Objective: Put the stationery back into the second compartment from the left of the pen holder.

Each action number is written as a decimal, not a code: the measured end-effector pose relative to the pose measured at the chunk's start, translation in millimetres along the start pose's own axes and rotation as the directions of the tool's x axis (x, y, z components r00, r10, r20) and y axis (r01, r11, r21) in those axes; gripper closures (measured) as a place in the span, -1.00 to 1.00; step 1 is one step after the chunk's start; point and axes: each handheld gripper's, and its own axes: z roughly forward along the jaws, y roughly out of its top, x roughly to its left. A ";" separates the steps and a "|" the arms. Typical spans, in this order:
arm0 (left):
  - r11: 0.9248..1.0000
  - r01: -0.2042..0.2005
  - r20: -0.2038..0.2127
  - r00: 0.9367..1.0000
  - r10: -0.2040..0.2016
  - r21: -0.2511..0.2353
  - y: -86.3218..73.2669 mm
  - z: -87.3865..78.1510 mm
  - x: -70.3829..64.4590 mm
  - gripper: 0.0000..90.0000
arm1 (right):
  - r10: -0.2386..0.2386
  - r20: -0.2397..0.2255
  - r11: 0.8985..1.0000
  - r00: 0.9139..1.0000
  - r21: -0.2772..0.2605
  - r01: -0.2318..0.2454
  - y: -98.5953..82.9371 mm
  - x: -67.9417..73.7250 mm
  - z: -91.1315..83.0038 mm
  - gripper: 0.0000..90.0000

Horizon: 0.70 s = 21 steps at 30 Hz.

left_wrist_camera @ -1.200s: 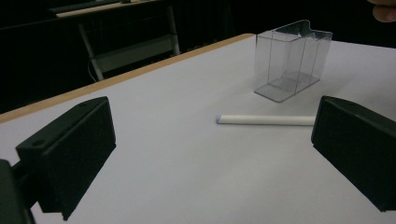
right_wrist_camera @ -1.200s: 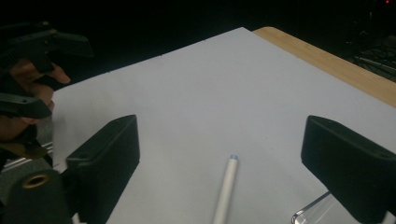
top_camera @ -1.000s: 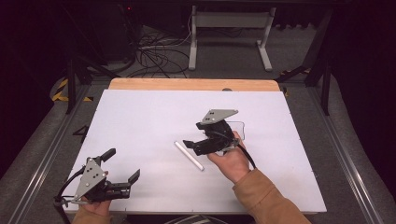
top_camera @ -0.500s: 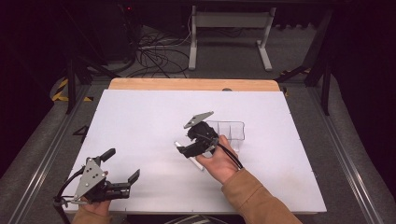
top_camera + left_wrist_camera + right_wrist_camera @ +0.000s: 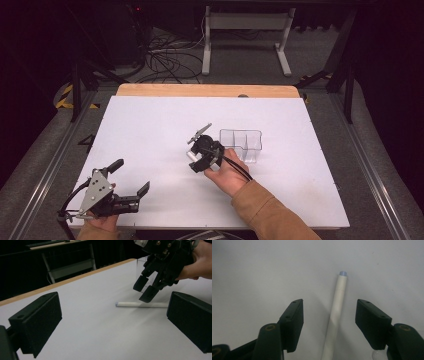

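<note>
- Now one white marker [image 5: 337, 315], a smooth slim cylinder with a small bluish end cap, lies flat on the matte white table [image 5: 150, 125], just left of the clear plastic organiser [image 5: 242, 142].
- One organiser: glossy see-through walls, boxy, split into compartments by thin dividers.
- Two black tongs, each with flat, blocky, dull pads.
- Right tongs [image 5: 196, 161] hang over the marker beside the organiser, jaws spread wide, one on either side of the marker; no contact shows.
- Left tongs [image 5: 131, 178] sit well away from the organiser, near the table's near left corner, jaws wide, holding nothing.
- One pale wooden strip [image 5: 205, 90] edges the table beyond the organiser.
</note>
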 end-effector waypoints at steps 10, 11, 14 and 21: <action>1.000 0.001 0.002 1.000 -0.001 0.000 0.1 -0.2 0.0 -0.99 | 0.004 0.027 0.996 1.000 0.087 -0.007 1.4 0.2 16.5 0.15; 1.000 0.001 0.001 1.000 -0.001 -0.002 0.0 -0.1 -0.1 -0.99 | 0.004 0.027 0.996 1.000 0.087 -0.007 1.4 0.2 16.5 0.15; 1.000 0.001 0.003 1.000 -0.001 -0.001 0.1 -0.3 0.0 -0.99 | 0.016 0.033 0.995 0.999 0.101 -0.019 2.1 -0.8 19.5 0.19; 1.000 0.001 0.003 1.000 -0.001 -0.002 0.1 -0.3 0.0 -0.99 | 0.066 0.074 0.990 0.995 0.119 -0.075 4.0 -0.8 25.4 0.41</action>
